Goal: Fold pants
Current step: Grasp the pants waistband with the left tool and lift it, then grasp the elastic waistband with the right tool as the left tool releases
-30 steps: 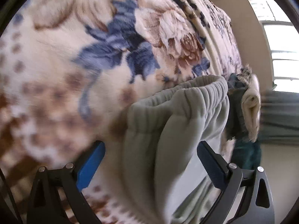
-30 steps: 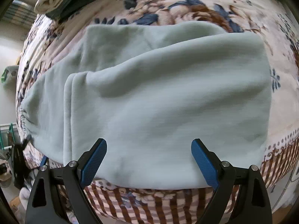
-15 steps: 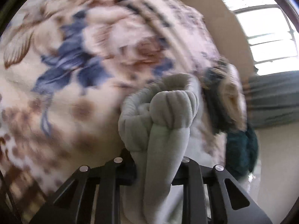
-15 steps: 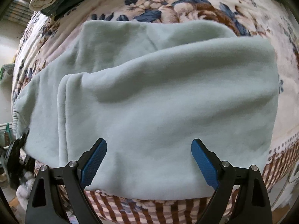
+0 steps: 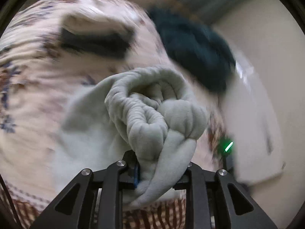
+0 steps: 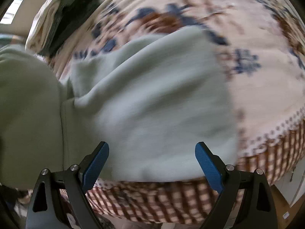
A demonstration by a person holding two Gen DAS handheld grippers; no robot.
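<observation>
Low in the left wrist view, the left gripper (image 5: 156,173) has just clamped shut on the bunched waistband (image 5: 152,110), which a second ago lay flat between wide jaws; that end is now lifted off the floral blanket (image 5: 38,87), so a fold can be carried over. Across the right wrist view, the pants (image 6: 152,103) fill the middle, beyond the right gripper (image 6: 152,164), whose jaws stand wide and empty.

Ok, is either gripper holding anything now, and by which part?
The left gripper pinches the pale green fleece pants just behind their gathered elastic end. The right gripper holds nothing.
</observation>
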